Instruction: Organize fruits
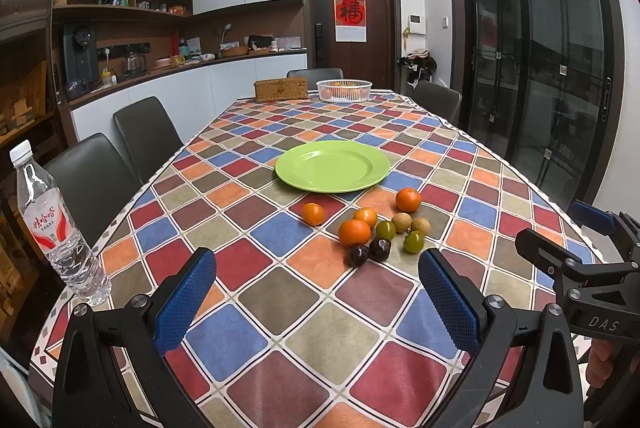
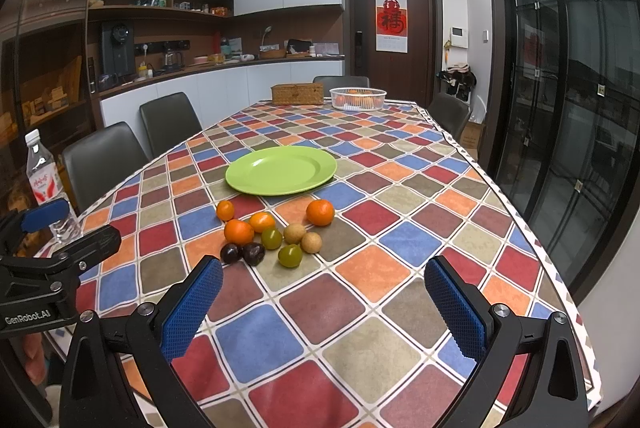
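Note:
A cluster of small fruits lies on the checked tablecloth: several oranges (image 1: 354, 232) (image 2: 320, 212), two green fruits (image 1: 413, 241) (image 2: 290, 255), two tan round fruits (image 1: 401, 222) (image 2: 311, 242) and two dark plums (image 1: 357, 255) (image 2: 253, 253). An empty green plate (image 1: 332, 166) (image 2: 281, 170) sits just beyond them. My left gripper (image 1: 318, 264) is open and empty, short of the fruits. My right gripper (image 2: 324, 270) is open and empty, near the fruits' right side. Each gripper shows at the edge of the other's view.
A water bottle (image 1: 52, 224) (image 2: 46, 184) stands at the table's left edge. A wicker box (image 1: 281, 89) (image 2: 297, 94) and a white basket with oranges (image 1: 344, 90) (image 2: 357, 97) stand at the far end. Chairs (image 1: 146, 136) line the left side.

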The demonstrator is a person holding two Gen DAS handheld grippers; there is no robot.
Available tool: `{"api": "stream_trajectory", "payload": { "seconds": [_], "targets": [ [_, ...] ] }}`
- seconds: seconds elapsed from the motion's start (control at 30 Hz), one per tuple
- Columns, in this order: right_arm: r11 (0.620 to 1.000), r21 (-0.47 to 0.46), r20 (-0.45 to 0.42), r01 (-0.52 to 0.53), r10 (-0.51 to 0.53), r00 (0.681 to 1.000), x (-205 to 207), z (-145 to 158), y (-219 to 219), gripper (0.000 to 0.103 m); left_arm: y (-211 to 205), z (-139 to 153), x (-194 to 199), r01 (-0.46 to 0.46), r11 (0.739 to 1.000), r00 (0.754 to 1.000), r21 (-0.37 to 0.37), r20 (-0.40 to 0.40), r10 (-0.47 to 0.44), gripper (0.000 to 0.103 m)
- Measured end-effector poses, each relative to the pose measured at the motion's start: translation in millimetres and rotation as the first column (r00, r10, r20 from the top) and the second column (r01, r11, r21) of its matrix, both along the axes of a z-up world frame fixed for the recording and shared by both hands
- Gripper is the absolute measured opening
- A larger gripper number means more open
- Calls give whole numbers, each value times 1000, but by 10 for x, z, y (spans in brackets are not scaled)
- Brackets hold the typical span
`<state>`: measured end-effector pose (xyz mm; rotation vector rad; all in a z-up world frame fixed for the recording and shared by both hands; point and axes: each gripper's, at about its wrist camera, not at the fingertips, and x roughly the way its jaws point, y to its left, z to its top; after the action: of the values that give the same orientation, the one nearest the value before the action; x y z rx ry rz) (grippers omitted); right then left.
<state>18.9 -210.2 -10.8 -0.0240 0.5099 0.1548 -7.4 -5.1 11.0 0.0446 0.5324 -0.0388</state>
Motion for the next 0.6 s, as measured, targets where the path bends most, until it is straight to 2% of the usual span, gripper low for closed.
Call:
{"api": "stream_trajectory", "payload": {
  "seconds": [0.6],
  "targets": [
    [1000, -1, -1, -1, 1, 1000, -1, -14, 6, 102, -16, -3, -9, 3, 1000, 1000, -2, -1, -3, 103]
  ]
}}
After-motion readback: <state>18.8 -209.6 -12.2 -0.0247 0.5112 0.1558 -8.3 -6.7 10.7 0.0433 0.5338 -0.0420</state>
